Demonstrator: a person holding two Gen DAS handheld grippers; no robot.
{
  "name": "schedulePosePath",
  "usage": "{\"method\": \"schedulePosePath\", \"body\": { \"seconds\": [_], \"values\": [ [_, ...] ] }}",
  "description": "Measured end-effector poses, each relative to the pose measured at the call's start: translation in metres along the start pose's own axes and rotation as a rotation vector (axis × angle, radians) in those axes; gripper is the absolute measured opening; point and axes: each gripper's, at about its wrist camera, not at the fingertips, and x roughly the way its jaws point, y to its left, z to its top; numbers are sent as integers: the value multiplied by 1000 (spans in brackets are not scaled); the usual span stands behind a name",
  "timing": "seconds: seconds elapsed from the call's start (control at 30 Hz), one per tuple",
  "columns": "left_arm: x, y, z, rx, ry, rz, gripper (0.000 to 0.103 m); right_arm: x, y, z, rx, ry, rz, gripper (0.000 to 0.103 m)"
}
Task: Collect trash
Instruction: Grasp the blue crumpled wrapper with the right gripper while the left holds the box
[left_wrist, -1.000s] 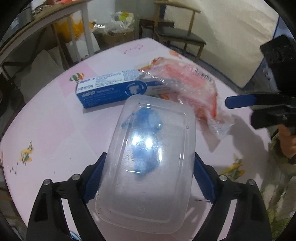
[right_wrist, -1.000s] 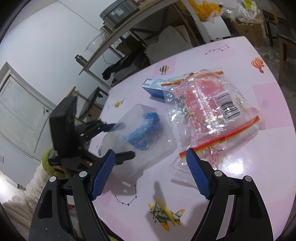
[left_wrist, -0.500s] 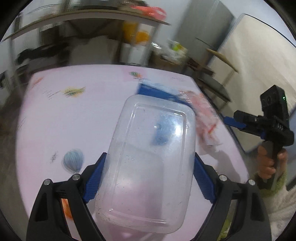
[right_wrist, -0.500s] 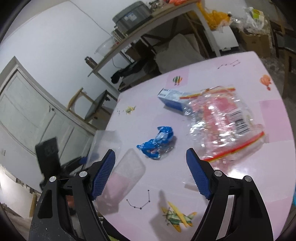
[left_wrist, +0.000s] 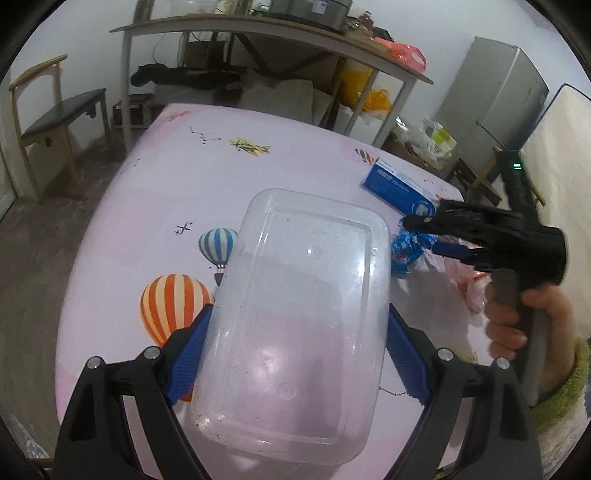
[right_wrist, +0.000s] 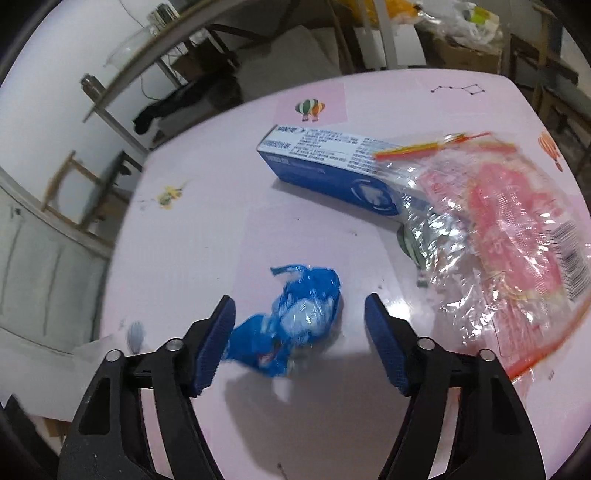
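A crumpled blue wrapper (right_wrist: 303, 314) lies on the pink table (right_wrist: 207, 221), between the jaws of my right gripper (right_wrist: 299, 310). The jaws are closing and the pads are not pressing on it. Behind it lie a blue carton (right_wrist: 325, 166) and a clear bag printed red (right_wrist: 509, 229), which overlaps the carton's end. My left gripper (left_wrist: 295, 354) is shut on a clear plastic container (left_wrist: 303, 314), whose base faces the camera. In the left wrist view the right gripper (left_wrist: 417, 229) hangs over the wrapper (left_wrist: 404, 254), just right of the container.
The table's cloth (left_wrist: 166, 192) has balloon and plane prints. A wooden chair (left_wrist: 62, 114) stands off its left edge, and a long shelf table (left_wrist: 258, 26) with clutter stands behind. A grey fridge (left_wrist: 491, 88) and bagged boxes (left_wrist: 428, 140) are at the back right.
The left gripper has swung its container left, off the blue wrapper, and rolled. The right gripper has dropped onto the uncovered wrapper and its jaws have narrowed.
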Motion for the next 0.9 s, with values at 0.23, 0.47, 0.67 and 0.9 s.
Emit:
{"method": "schedulePosePath", "body": {
  "seconds": [0.23, 0.47, 0.67, 0.9],
  "values": [
    [2, -1, -1, 2, 6, 16, 86, 17, 20, -5, -149, 33, -32, 28],
    [0, -1, -2, 6, 18, 11, 86, -1, 29, -41, -398, 103, -2, 25],
    [-6, -4, -6, 1, 41, -5, 86, -23, 21, -74, -494, 184, 68, 33],
    [0, -13, -11, 34, 67, 52, 87, -44, -3, -87, -396, 76, 101, 66]
  ]
}}
